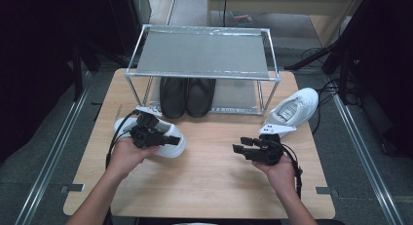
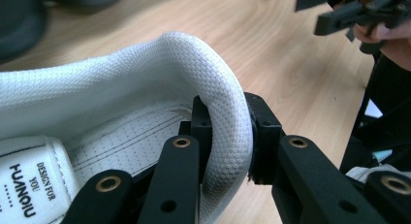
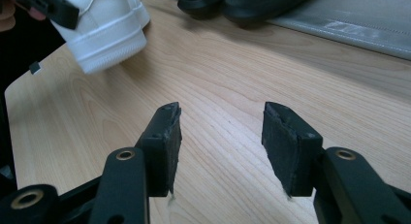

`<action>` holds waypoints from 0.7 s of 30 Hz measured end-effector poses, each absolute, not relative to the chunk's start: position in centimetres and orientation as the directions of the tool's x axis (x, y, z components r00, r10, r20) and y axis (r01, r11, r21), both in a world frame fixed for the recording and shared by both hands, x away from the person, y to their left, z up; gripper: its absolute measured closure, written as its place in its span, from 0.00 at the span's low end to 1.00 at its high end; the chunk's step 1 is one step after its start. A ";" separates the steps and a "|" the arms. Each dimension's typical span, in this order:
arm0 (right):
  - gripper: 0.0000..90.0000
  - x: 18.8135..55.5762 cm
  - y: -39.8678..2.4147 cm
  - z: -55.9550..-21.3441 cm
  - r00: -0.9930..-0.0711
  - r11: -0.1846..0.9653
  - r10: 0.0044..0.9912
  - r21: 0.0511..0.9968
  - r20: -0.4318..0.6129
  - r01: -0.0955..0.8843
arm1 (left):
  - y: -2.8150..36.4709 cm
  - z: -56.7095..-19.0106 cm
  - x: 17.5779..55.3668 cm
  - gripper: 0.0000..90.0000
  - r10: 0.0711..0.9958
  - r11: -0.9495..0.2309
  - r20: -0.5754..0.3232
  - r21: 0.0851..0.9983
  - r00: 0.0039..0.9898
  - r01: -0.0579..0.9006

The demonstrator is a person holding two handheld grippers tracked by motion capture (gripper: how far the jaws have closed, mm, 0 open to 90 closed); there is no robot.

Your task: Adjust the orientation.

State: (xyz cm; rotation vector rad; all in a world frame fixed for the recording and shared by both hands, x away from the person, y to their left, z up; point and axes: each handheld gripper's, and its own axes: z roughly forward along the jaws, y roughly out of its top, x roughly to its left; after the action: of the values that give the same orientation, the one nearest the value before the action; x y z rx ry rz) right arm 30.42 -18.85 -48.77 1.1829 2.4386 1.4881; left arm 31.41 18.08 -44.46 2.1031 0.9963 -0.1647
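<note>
A light wooden table [image 1: 209,157] stands on a grey floor in a dim room, with a metal two-tier rack [image 1: 202,54] at its far edge. On the rack's lower shelf a pair of black shoes [image 1: 187,96] sits side by side, toes toward the person. At the table's far right corner, just beside the rack's right leg, a white sneaker [image 1: 294,109] lies with its heel toward the right gripper. On the left half of the table a second white sneaker [image 1: 168,141] rests on its sole, near the black shoes. The left gripper [image 2: 228,146], held in the person's left hand [image 1: 127,154], is clamped on this sneaker's padded heel collar: one jaw stands inside the shoe against the lining, the other outside, and the mesh rim is pinched between them. An insole label is readable in the left gripper view. The right gripper [image 3: 220,146], held in the right hand [image 1: 280,169], is over bare wood on the right half of the table, well apart from both sneakers, its jaws spread wide with nothing between them and pointing toward the left-hand sneaker
</note>
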 end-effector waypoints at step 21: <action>0.56 30.5 -19.1 -48.6 -0.699 0.231 0.633 0.779 0.334 0.582 | 7.3 -46.5 30.7 0.86 0.523 -0.465 -0.409 0.598 0.748 0.653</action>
State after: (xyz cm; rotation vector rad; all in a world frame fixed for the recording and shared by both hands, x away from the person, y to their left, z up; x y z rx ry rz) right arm 30.47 -19.13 -48.64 1.1972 2.4238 1.4959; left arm 30.74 7.30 -46.51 2.1693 0.8792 -0.2145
